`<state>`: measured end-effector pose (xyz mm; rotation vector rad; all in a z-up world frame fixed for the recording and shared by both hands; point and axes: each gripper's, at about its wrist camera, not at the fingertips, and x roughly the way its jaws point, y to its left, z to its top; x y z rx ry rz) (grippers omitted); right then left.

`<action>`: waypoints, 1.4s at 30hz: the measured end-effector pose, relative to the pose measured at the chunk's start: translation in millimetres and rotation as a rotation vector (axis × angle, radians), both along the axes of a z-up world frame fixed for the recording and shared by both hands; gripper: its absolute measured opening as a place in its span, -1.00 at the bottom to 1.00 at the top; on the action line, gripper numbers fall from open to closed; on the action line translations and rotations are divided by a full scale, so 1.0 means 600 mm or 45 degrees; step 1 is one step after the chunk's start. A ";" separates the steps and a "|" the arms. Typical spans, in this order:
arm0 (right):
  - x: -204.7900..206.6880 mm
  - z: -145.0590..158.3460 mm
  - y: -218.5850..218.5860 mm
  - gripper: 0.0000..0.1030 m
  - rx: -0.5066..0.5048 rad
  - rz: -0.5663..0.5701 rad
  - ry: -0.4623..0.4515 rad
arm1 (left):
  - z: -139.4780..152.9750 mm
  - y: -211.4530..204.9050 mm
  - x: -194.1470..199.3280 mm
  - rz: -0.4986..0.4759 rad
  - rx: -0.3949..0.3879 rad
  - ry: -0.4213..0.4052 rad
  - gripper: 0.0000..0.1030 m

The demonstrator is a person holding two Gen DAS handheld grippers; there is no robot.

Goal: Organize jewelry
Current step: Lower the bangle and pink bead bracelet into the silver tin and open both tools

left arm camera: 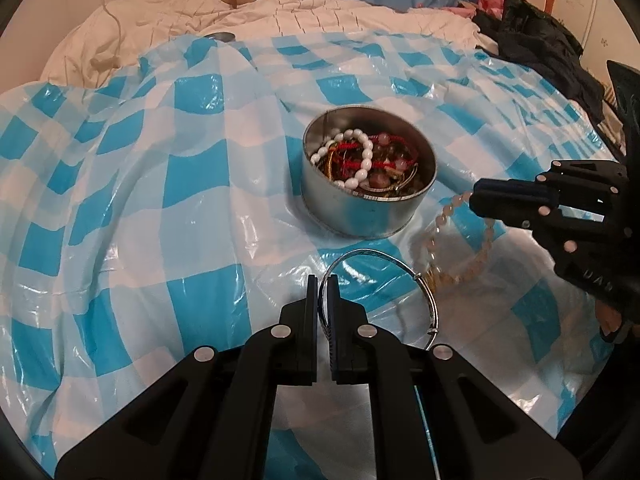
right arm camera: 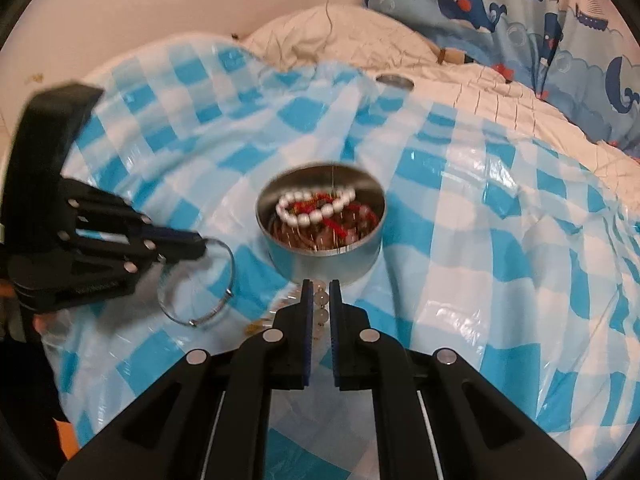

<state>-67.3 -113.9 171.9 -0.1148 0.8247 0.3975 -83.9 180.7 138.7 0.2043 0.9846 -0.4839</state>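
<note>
A round metal tin [left arm camera: 372,216] [right arm camera: 320,258] stands on the blue-and-white checked plastic sheet [left arm camera: 160,208] and holds a white bead bracelet [left arm camera: 362,160] [right arm camera: 316,210], red cords and other jewelry. My left gripper [left arm camera: 322,282] [right arm camera: 202,244] is shut on a thin silver bangle [left arm camera: 420,280] [right arm camera: 204,322] in front of the tin. My right gripper [right arm camera: 321,286] [left arm camera: 474,198] is shut on a pale pink bead bracelet [left arm camera: 440,248] [right arm camera: 322,308], just right of the tin in the left wrist view.
The sheet covers a bed with a white quilt [left arm camera: 280,12] [right arm camera: 520,92]. A small round metal lid [right arm camera: 394,81] [left arm camera: 218,36] lies at the sheet's far edge. Dark clothing [left arm camera: 540,48] lies at the far right. A whale-print curtain [right arm camera: 520,8] hangs behind.
</note>
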 end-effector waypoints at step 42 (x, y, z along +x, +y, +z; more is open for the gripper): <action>0.074 0.009 -0.070 -0.17 0.341 -0.314 -0.008 | 0.044 0.033 0.071 0.319 -0.203 -0.059 -0.01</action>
